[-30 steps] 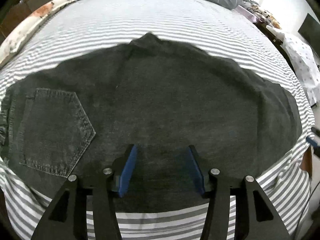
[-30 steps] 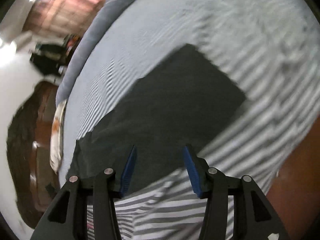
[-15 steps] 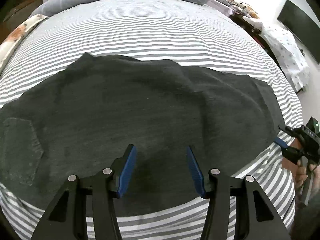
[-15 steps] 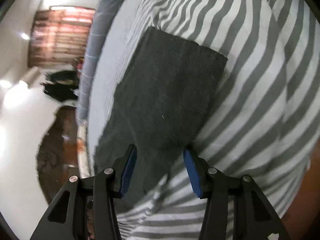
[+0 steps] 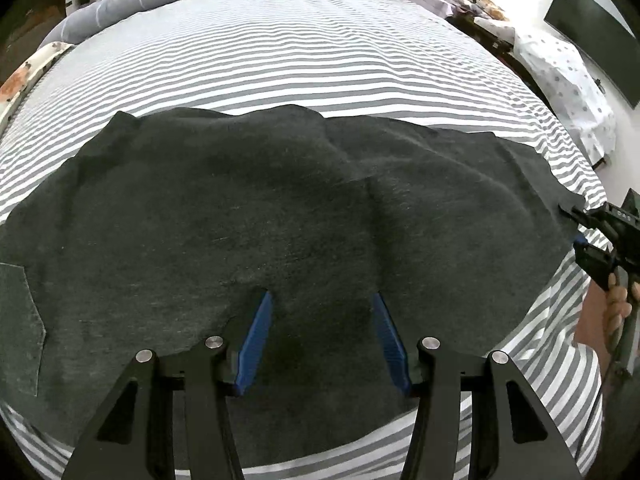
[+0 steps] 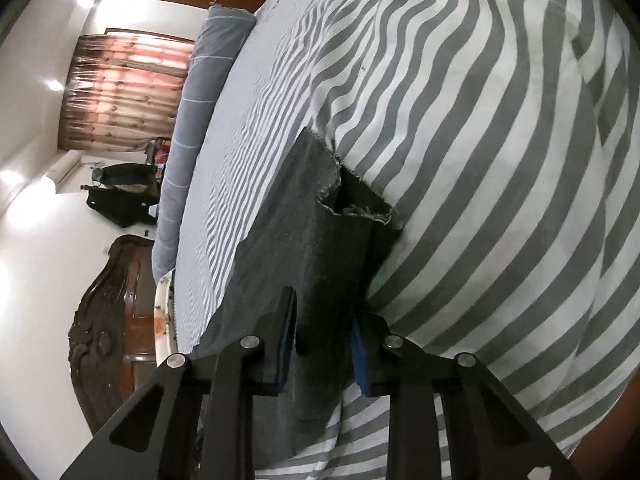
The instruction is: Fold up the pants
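Two grippers were in play over dark grey pants (image 5: 304,216) that lay spread flat across the near half of a striped bed sheet (image 5: 304,52). A back pocket (image 5: 18,320) showed at the far left edge of the left wrist view, so the waist lay to the left and the leg hems to the right.

Left gripper (image 5: 322,334): jaws wide apart, nothing between them, poised above the near middle of the cloth. Contact with the fabric could not be judged.

Right gripper (image 6: 322,334): jaws partly closed, straddling the near edge of the leg end. Cloth sat between the blue pads (image 6: 360,356), but whether they were pinching it could not be told.

Judged step: taking hold of the leg end, ahead of a crosswise fold toward the waist. The next move likely called for a firm pinch through both layers, then a lift and carry leftward, with the left gripper pinning the middle at the fold line.

View differences: only the right wrist view showed the frayed hem (image 6: 352,208) with its top layer slightly open. Only the left wrist view showed the full spread, a ridge of wrinkles (image 5: 360,148) along the far edge, and the right gripper arriving at the right corner.
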The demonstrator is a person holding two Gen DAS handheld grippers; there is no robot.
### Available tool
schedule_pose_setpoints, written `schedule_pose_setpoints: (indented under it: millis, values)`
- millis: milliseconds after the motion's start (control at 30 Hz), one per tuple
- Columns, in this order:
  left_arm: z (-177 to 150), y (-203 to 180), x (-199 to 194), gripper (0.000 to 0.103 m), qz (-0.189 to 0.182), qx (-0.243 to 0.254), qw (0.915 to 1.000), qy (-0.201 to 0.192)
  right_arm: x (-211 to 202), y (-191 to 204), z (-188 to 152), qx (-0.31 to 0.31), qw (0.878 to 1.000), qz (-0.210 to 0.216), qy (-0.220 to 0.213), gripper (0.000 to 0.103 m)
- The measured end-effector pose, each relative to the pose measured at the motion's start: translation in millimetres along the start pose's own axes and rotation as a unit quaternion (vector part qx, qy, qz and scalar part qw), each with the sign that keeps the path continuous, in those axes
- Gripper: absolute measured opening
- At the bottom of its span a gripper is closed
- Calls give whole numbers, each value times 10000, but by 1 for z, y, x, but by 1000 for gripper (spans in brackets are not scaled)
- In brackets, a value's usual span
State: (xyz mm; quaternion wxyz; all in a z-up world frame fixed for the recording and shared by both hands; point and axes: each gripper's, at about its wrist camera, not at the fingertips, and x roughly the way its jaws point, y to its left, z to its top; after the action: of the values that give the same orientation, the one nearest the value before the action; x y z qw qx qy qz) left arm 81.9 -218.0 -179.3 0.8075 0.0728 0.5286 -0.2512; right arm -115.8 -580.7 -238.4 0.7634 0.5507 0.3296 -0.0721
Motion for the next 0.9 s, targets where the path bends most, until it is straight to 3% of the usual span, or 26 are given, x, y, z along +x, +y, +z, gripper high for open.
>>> schedule_pose_setpoints:
  millis: [200,367,433,533,633,700,800,900]
  values:
    - [-2,1,2,54,0,6,10000,-10,-17,-11,1,19,9996,-83,-267,25]
    - [-4,-7,4,57,148,235,9996,-32,-15,-21,8,166,9995,96,-261,26]
    - [-4,-8,4,57,170,267,9995,-24,-16,-19,9,114,9995,102,-273,15]
    - [-4,-8,4,58,150,277,9995,-27,-22,-13,9,5,9994,141,-304,14]
    - [-4,-8,5,58,168,322,9993,-36,-30,2,9,-231,9990,46,-376,26]
    - [-4,-10,6,59,193,345,9992,-38,-32,13,9,-362,9986,142,-353,43]
    - [-4,-11,7,60,219,339,9992,-29,-28,34,5,-740,9965,355,-150,53]
    - [-3,-13,7,61,211,330,9992,-19,-22,36,-4,-907,9956,235,-25,53]
